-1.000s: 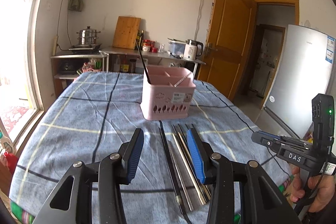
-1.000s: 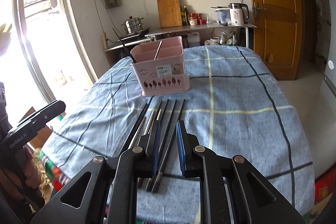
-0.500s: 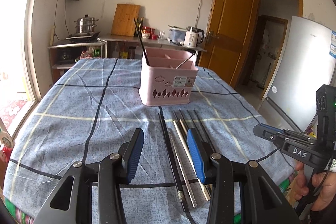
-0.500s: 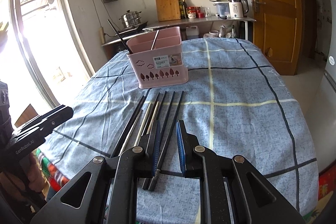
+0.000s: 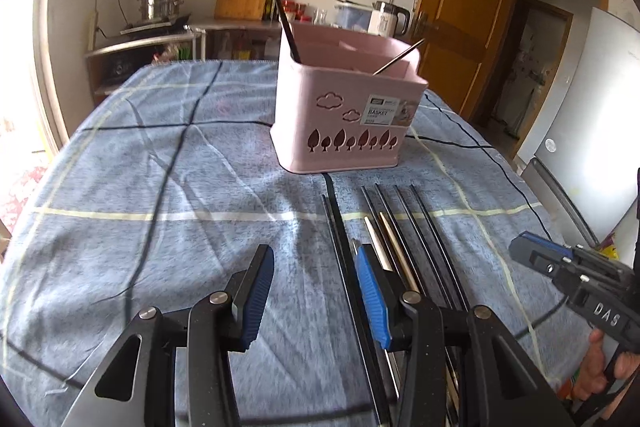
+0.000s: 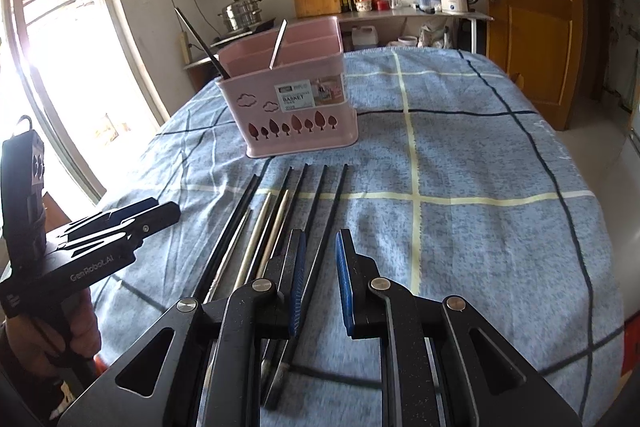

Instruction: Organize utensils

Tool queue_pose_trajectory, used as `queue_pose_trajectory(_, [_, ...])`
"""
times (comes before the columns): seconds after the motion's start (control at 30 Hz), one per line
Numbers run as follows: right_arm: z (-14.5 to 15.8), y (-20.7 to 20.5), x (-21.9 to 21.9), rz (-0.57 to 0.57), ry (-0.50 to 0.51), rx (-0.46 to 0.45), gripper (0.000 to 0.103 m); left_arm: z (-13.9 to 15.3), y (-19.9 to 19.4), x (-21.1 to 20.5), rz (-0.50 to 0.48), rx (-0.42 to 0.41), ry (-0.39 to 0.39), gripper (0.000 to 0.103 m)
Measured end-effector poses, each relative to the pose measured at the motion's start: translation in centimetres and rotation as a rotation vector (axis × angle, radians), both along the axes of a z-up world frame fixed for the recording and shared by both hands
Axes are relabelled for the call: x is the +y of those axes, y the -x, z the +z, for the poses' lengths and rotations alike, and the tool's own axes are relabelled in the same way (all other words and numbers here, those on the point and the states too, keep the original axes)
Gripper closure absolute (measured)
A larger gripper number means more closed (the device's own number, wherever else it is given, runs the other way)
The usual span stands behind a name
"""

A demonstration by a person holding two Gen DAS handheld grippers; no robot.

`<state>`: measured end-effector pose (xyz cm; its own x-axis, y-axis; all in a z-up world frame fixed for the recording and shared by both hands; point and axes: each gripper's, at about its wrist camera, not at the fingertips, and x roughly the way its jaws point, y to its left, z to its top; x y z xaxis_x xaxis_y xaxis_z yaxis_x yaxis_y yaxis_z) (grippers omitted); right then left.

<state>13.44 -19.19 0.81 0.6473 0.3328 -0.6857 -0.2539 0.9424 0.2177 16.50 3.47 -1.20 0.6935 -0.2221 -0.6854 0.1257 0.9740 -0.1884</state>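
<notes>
The pink plastic utensil basket (image 5: 346,115) with tree-shaped cut-outs stands upright on the blue checked tablecloth (image 5: 160,187). One black chopstick (image 5: 278,7) leans out of its left compartment, and a thin silver metal chopstick (image 5: 398,61) slants out of a compartment further right. The loose black and silver chopsticks (image 5: 394,227) lie side by side on the cloth just in front of the basket.

Against a second ago, both my grippers sit lower and nearer the cloth, and the basket looms larger.

My left gripper (image 5: 316,291) has its blue pads apart, empty, left of most of the row. My right gripper (image 6: 320,279) shows a narrow gap with nothing pinched.

Only the left wrist view shows the grey fridge (image 5: 580,131); only the right shows the bright window (image 6: 52,67).
</notes>
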Motion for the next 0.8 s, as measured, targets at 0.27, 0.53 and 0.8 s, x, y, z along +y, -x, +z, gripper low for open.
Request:
queue_pose_trajectory(0.27, [-2.0, -3.7, 0.8, 0.002, -0.001, 0.062, 0.087, -1.8, -4.3, -0.7, -0.009, 0.075, -0.008, 0.067])
queue_pose_trajectory(0.53, [-3.0, -6.7, 1.3, -0.006, 0.004, 0.100, 0.087, -3.1, -6.8, -1.4, -0.025, 0.124, -0.004, 0.077])
queue_pose_trajectory(0.8, [-4.5, -9.0, 1.8, -0.012, 0.027, 0.144, 0.087, -3.5, -7.7, -2.1, -0.044, 0.128, -0.025, 0.082])
